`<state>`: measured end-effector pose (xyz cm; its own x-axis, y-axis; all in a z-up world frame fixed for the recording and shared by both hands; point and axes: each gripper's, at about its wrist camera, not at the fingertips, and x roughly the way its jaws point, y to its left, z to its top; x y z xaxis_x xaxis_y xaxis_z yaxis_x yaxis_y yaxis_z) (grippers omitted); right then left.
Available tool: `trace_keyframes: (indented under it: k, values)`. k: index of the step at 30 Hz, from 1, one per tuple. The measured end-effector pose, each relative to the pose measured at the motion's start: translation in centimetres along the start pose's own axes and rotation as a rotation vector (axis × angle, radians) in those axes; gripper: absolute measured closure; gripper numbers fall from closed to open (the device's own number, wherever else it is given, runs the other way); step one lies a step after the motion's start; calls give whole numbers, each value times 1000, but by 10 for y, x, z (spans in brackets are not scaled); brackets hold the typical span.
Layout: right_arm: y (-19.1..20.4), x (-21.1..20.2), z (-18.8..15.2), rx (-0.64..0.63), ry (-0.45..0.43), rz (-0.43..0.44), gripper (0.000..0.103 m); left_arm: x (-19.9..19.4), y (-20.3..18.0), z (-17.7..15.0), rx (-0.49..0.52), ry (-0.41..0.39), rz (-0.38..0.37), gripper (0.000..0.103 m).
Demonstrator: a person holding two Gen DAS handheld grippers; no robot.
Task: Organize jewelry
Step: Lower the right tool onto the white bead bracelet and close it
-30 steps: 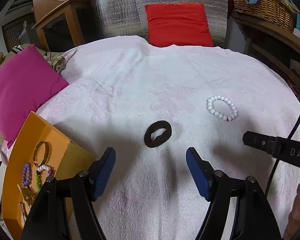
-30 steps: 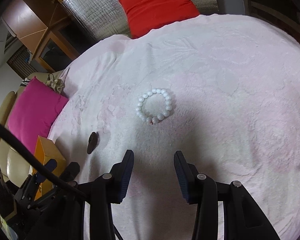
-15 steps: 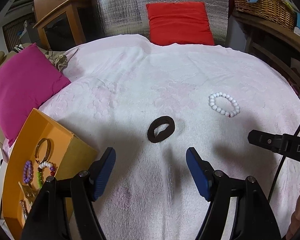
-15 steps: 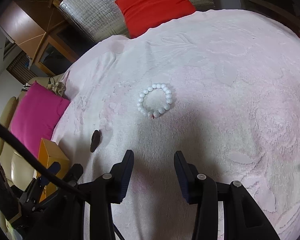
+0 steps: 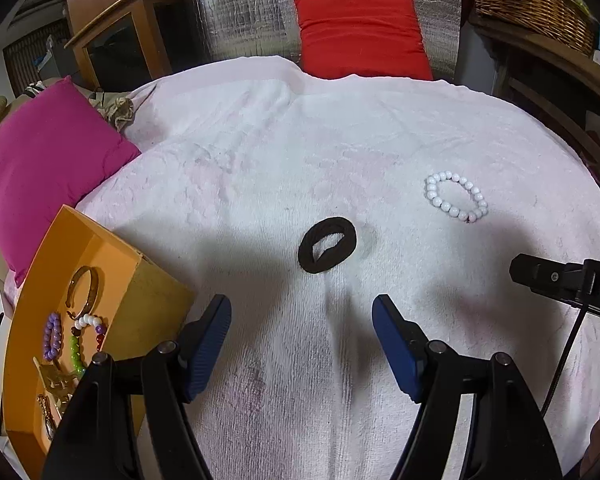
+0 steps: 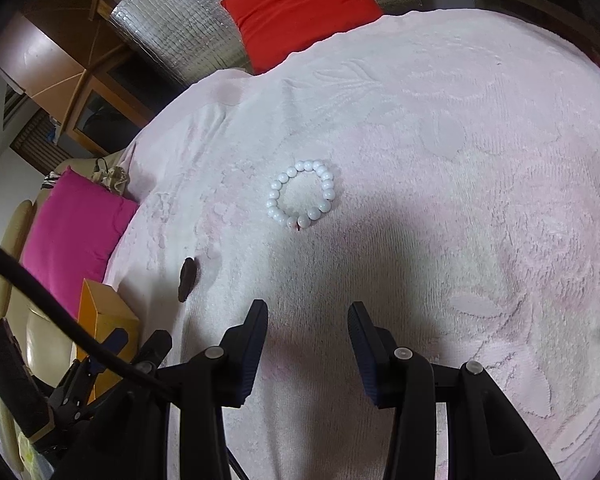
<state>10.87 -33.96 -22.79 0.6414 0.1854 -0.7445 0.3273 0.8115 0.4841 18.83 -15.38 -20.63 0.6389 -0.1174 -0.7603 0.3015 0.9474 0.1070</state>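
Bracelet [image 6: 301, 194] of white beads is seen lying flat on the towel [image 6: 460, 200], ahead of the empty, half-spread right gripper [image 6: 308, 320]. It is judged light, hard and slippery; one beaded side should be pinched.

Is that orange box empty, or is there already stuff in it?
Not empty. The orange box already holds a gold bangle, a purple bead bracelet and other pieces.

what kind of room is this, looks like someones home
Most likely a home, a living room or bedroom. A soft surface under a pale towel bears loose jewelry, with a pink cushion and red cushion beside it, plus a wicker basket on wooden furniture.
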Motion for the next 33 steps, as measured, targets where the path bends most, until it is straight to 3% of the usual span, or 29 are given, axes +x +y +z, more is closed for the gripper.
trace_keyframes:
  k: [21,33]
  values:
    - [5,5,13,-16,-19,-9,57,6,0,-3,6,34,-7,29]
    - [-5,7,38,-31,-70,-64,57,13,12,-3,-43,70,-31,29]
